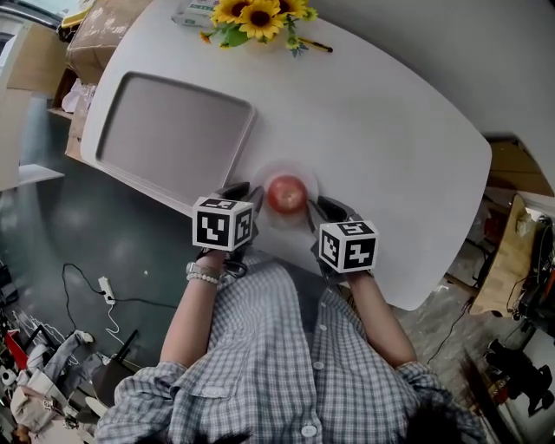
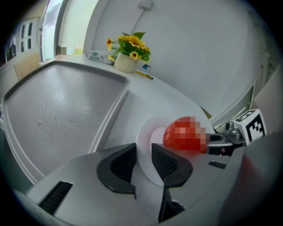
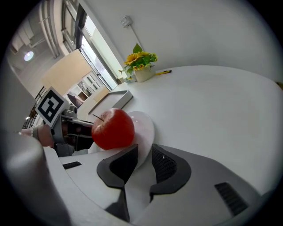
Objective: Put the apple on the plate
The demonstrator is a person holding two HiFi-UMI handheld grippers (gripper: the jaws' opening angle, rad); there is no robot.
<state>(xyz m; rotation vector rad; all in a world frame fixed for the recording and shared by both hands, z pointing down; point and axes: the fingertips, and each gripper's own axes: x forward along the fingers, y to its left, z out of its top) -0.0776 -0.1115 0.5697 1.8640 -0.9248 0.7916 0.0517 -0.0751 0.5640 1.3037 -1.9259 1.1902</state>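
Red apple (image 1: pixel 286 194) on plate (image 3: pixel 145 126) nr table (image 1: pixel 390 130) edge

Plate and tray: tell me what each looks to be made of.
Plate: probably glazed ceramic or melamine, I can't tell which. It is plain white and smooth with a soft sheen.
Tray: likely plastic. It is matte grey, with a faintly textured floor and a rounded, moulded rim.

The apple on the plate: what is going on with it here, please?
A person holds a gripper in each hand at the near edge of a white table. The red apple already sits on the small white plate. The left gripper and the right gripper flank it, each with its jaws apart and the plate's rim between them, not clamped. A gray tray lies to the left, sunflowers at the far edge.
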